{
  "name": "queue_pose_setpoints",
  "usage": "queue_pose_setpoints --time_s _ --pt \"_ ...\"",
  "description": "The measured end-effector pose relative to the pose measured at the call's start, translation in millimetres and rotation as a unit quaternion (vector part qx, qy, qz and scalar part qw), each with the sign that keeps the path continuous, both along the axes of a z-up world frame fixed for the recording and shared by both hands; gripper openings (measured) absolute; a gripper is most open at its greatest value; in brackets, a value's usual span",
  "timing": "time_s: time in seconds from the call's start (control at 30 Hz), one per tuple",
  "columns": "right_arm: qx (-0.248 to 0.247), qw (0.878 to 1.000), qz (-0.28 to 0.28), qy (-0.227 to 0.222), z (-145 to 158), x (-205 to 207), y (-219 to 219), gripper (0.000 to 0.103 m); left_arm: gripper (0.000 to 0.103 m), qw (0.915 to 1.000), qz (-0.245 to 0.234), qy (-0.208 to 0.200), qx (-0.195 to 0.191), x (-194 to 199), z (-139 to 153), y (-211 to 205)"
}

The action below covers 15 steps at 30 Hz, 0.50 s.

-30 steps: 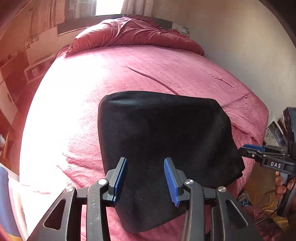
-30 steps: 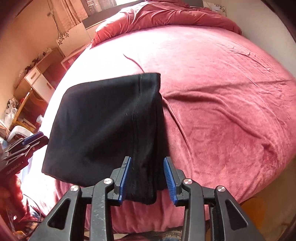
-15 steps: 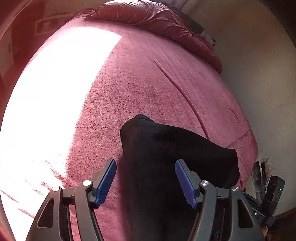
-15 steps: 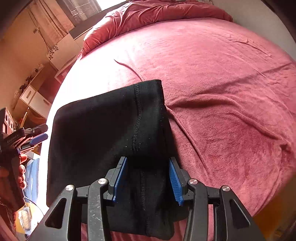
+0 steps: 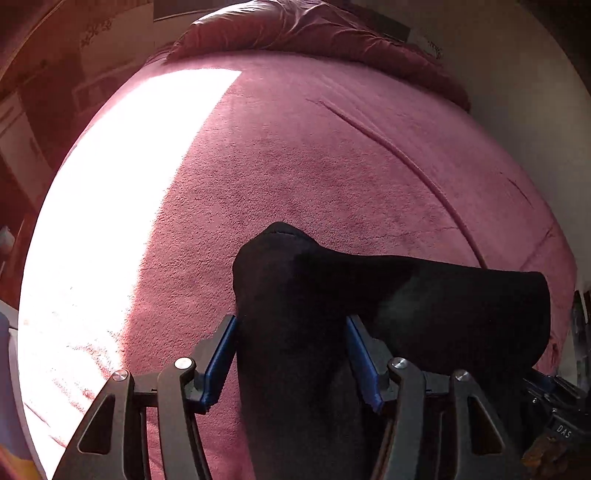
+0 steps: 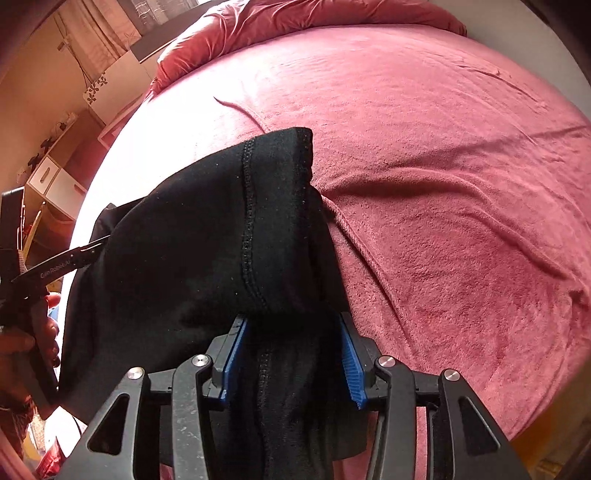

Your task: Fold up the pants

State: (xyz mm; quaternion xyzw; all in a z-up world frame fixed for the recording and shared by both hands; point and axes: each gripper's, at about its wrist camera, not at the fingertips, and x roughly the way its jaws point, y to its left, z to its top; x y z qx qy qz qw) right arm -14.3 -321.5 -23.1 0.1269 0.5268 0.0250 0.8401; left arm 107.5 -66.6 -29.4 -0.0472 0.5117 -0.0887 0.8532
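The folded black pants lie near the front edge of the bed, their stitched seam showing in the right wrist view. My left gripper is open, and the left end of the pants fills the space between its blue pads. My right gripper is open around the right end of the pants, the cloth bunched between its pads. The pants bulge upward between the two grippers. Their underside is hidden.
The pink bed cover spreads ahead with a crumpled red duvet at the head. A wall runs along the right. White drawers stand left of the bed. Bright sunlight falls on the bed's left side.
Both grippers have moved forward over the ends of the pants and now straddle the cloth. The pants, flat a second ago, are pushed up into a hump.
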Motion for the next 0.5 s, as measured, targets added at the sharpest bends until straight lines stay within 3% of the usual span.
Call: queue_pose_setpoints --time_s 0.03,0.13,0.33,0.43,0.5 --pt "0.009 1.000 -0.001 0.001 -1 0 -4 0.063 0.067 0.9999 0.003 -0.006 -0.015 -4 5 8" --pt "0.055 0.998 0.001 0.001 -7 -2 -17 0.066 0.085 0.9976 -0.006 -0.011 -0.068 -18 12 30" --pt "0.114 0.993 0.029 0.005 -19 -3 -27 0.069 0.084 0.9826 -0.026 0.026 -0.182 -61 -4 66" --pt "0.145 0.989 0.031 0.014 -30 3 -34 0.070 0.082 0.9786 -0.033 0.057 -0.195 -77 -23 63" --pt "0.161 0.986 0.037 0.021 -36 7 -34 0.072 0.076 0.9731 -0.038 0.076 -0.214 -82 -33 58"
